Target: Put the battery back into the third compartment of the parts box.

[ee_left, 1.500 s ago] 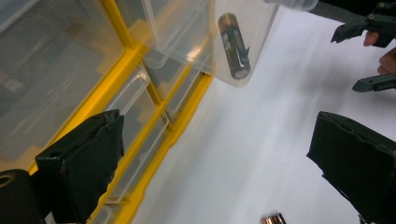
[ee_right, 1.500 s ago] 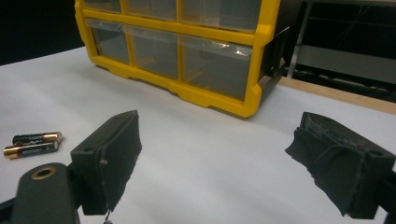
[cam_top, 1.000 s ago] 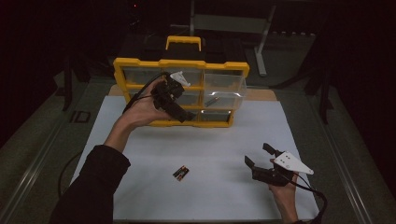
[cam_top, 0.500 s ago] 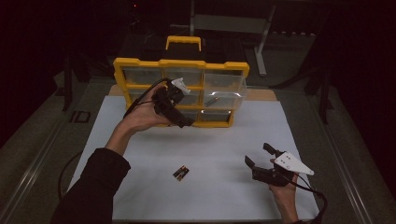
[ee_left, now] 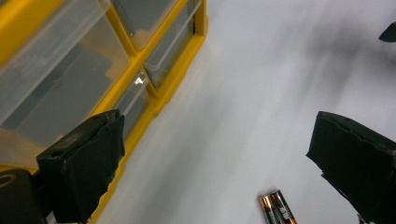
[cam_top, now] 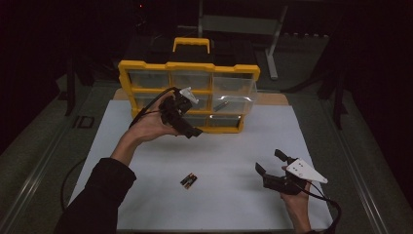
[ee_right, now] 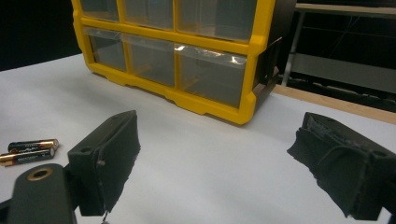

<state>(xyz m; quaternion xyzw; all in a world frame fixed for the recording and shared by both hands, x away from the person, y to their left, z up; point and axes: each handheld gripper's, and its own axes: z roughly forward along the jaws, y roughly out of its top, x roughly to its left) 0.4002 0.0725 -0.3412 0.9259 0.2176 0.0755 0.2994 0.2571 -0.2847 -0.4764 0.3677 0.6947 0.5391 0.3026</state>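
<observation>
My left gripper (cam_top: 187, 127) hangs above the sheet (cam_top: 234, 146), just in front of the drawer cabinet (cam_top: 187, 66), which stands at the sheet's far edge. Below and nearer to me than that tool lie two batteries (cam_top: 188, 181), side by side and touching, flat on the sheet. My right gripper (cam_top: 269, 163) sits near the sheet's close right corner; the batteries are off to its left, the cabinet ahead of it and to the left, well apart. A drawer (cam_top: 234, 95) juts forward from the cabinet's right column.
</observation>
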